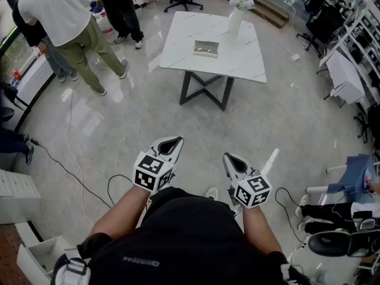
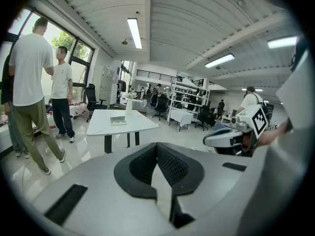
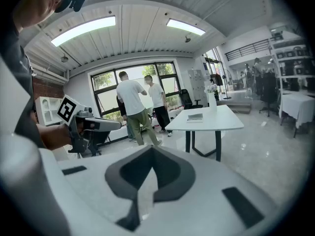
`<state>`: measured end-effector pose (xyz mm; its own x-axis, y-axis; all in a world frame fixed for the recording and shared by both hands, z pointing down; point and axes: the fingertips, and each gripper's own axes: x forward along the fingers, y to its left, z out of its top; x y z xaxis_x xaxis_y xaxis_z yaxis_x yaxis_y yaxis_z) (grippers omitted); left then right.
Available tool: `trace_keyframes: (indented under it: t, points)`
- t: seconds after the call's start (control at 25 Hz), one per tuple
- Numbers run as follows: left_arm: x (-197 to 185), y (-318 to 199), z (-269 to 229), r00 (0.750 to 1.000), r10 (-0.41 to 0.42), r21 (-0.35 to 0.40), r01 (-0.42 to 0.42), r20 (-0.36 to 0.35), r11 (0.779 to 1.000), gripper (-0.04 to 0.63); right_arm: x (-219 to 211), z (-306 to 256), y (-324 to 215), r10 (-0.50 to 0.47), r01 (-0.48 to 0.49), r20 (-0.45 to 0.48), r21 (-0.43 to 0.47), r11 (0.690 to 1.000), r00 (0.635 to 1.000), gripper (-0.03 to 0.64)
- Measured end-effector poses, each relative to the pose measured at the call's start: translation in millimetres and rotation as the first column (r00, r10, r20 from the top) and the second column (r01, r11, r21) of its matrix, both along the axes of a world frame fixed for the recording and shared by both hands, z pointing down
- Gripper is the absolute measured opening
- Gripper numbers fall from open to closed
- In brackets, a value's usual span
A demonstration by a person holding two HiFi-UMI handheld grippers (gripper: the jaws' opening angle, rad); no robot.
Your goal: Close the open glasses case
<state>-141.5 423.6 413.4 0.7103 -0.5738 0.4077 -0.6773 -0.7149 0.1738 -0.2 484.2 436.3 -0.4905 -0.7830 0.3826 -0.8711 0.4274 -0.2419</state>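
Case (image 1: 206,48) lies well beyond left tongs (image 1: 171,141), right tongs (image 1: 230,157).

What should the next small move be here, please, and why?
Probably step toward the white table: the open glasses case lies there beside the vase, far beyond the left gripper and right gripper, both held near the body with fingers together.

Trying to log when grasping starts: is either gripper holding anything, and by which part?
Nothing is held. The left gripper and right gripper are both shut and empty; the glasses case lies on the table ahead.
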Motion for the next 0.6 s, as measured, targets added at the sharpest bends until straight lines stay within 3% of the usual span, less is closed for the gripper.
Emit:
trace_keyframes:
  t: [0.6]
  points:
    - [-3.9, 8.1, -0.9, 1.000, 0.030, 0.001, -0.030, -0.006, 1.000, 0.003, -15.3, -0.1, 8.0, -0.008, 0.008, 0.030, -0.017, 1.000, 1.000, 0.002]
